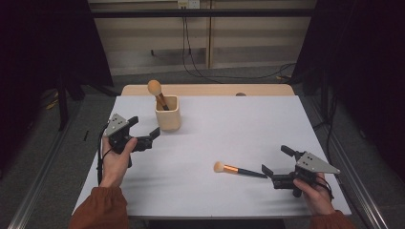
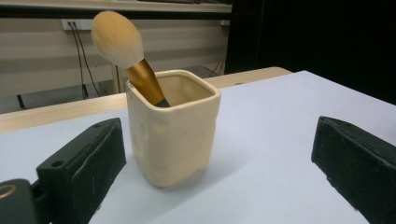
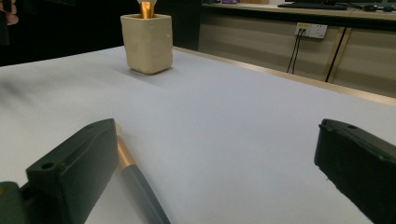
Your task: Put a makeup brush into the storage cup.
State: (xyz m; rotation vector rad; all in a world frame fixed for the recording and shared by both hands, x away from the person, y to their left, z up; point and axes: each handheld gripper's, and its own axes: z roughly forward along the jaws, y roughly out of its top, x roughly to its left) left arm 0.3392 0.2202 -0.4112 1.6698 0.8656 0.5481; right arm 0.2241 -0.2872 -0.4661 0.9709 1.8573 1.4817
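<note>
A smooth white counter [image 1: 205, 143] carries a squarish cream ceramic cup [image 1: 168, 113] holding a fluffy gold-ferruled makeup brush [image 1: 157, 93]. A second brush [image 1: 237, 169] is laid flat by the right hand-held gripper [image 1: 272, 168], jaws spread. The left hand-held gripper [image 1: 146, 130] is held open beside the cup.

White table [image 1: 210, 124] with a cream square cup [image 1: 167, 113] sitting far left, and a makeup brush [image 1: 156, 93] standing in it, fluffy head up and leaning left. A second brush [image 1: 237, 169] lies flat near the right side, head pointing left. The right gripper [image 1: 275, 164] has its jaws spread wide, right at the tip of that brush's dark handle. The left gripper [image 1: 144, 131] is open too, just beside the cup on its near-left.
</note>
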